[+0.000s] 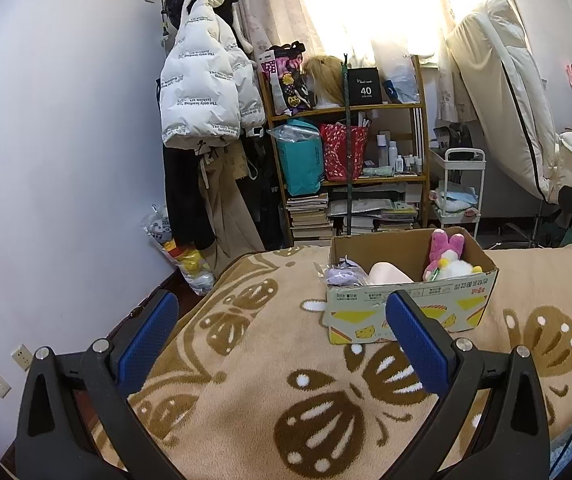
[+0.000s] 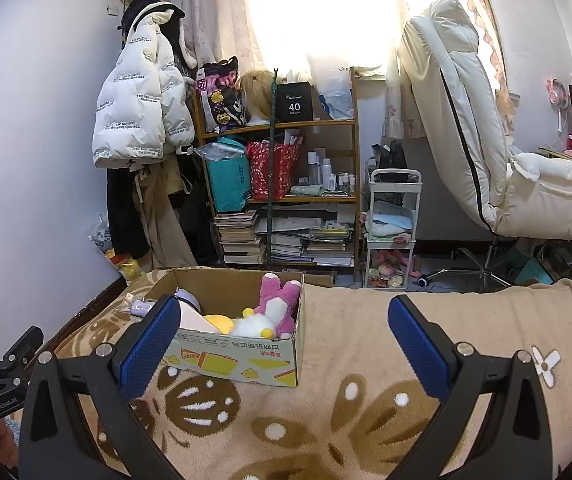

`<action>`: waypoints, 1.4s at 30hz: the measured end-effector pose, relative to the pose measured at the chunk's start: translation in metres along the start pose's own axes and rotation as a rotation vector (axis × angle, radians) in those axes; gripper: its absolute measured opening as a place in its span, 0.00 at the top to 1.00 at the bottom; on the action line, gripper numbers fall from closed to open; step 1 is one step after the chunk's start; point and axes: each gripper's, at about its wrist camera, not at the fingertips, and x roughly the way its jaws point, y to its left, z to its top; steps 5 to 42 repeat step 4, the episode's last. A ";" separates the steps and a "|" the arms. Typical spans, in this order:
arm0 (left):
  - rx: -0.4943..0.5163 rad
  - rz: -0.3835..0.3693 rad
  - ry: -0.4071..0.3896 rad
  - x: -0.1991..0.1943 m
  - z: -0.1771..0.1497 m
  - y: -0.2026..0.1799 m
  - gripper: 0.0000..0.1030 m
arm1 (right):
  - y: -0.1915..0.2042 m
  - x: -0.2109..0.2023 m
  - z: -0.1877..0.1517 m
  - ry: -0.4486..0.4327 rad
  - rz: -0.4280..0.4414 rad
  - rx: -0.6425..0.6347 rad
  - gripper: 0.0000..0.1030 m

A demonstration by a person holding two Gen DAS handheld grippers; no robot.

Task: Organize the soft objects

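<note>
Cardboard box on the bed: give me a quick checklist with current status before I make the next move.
1. Left gripper open and empty: ok.
2. Right gripper open and empty: ok.
3. Cardboard box upright on the blanket, top open: ok.
4. Pink plush and white plush inside the box: ok.
5. Purple item fully inside: not ok, it hangs over the box's left rim.
6. Other soft objects left on the bed: cannot tell, none in view.
</note>
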 end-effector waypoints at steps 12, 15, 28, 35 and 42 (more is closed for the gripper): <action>-0.007 0.005 0.002 -0.001 0.000 -0.002 0.01 | 0.001 0.000 0.001 -0.001 0.002 -0.001 0.00; -0.007 0.005 0.002 -0.001 0.000 -0.002 0.01 | 0.001 0.000 0.001 -0.001 0.002 -0.001 0.00; -0.007 0.005 0.002 -0.001 0.000 -0.002 0.01 | 0.001 0.000 0.001 -0.001 0.002 -0.001 0.00; -0.007 0.005 0.002 -0.001 0.000 -0.002 0.01 | 0.001 0.000 0.001 -0.001 0.002 -0.001 0.00; -0.007 0.005 0.002 -0.001 0.000 -0.002 0.01 | 0.001 0.000 0.001 -0.001 0.002 -0.001 0.00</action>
